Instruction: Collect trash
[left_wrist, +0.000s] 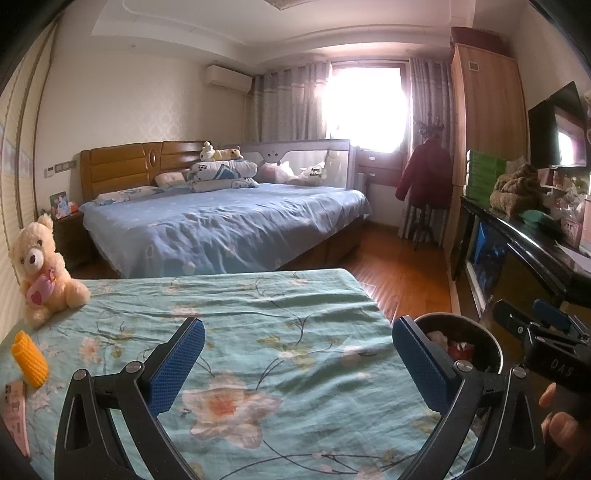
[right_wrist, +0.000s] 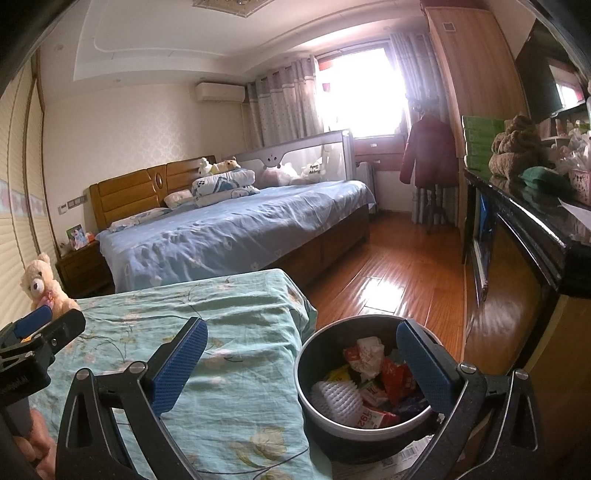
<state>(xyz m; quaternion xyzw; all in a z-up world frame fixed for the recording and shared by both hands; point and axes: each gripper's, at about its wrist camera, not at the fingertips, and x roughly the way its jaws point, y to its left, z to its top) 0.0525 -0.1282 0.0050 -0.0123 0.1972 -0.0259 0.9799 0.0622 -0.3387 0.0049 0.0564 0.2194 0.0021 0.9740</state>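
Note:
A round black trash bin (right_wrist: 314, 376) stands on the floor beside the floral green cloth surface (right_wrist: 229, 387); it holds crumpled wrappers and a white foam net (right_wrist: 338, 400). My right gripper (right_wrist: 301, 363) is open and empty, hovering over the bin's left rim. My left gripper (left_wrist: 297, 363) is open and empty above the cloth (left_wrist: 277, 314). A yellow ridged item (left_wrist: 29, 360) and a pink paper piece (left_wrist: 14, 413) lie on the cloth at the far left. The bin (left_wrist: 480, 343) shows at the right in the left wrist view.
A cream teddy bear (left_wrist: 42, 266) sits at the cloth's far left corner. A blue bed (left_wrist: 221, 225) lies beyond. A dark cabinet (right_wrist: 524, 236) with clutter lines the right wall. Wooden floor (right_wrist: 399, 280) runs between them.

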